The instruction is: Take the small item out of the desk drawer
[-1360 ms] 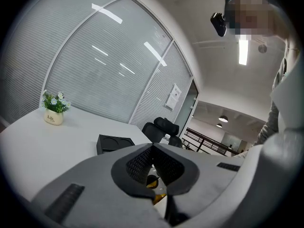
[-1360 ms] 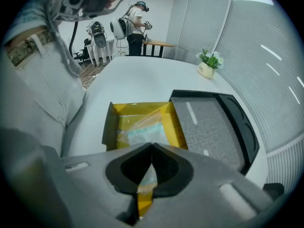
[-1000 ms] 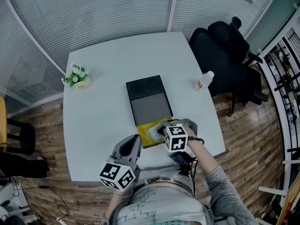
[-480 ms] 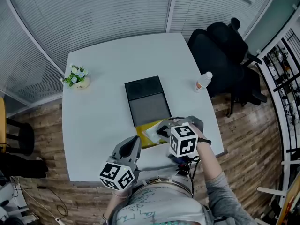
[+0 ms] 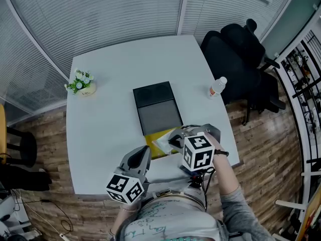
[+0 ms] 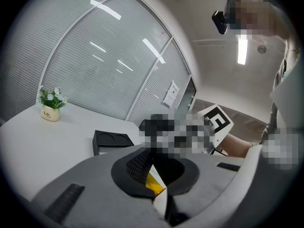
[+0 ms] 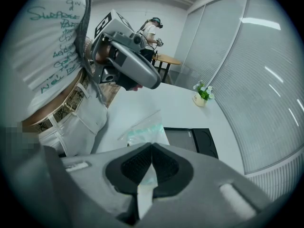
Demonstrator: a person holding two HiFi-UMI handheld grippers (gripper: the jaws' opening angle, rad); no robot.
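A black drawer unit (image 5: 156, 107) lies mid-table, its yellow drawer (image 5: 150, 137) pulled out toward me. A small clear plastic bag (image 5: 164, 143) with pale green contents hangs over that drawer, and my right gripper (image 5: 173, 140) is shut on its edge. In the right gripper view the bag (image 7: 145, 127) runs out from the closed right gripper (image 7: 151, 163), with the unit (image 7: 190, 139) behind it. My left gripper (image 5: 144, 152) sits just left of the drawer's near end, shut. The left gripper (image 6: 154, 184) shows only a sliver of yellow past its tips.
A small potted plant (image 5: 83, 82) stands at the table's far left. A water bottle (image 5: 218, 86) is near the right edge, and a black office chair (image 5: 241, 54) sits beyond it. Blinds close off the far side. Another person (image 7: 152, 30) stands in the background.
My right gripper has moved a little right and toward me with the bag in it. The left gripper has stayed where it was.
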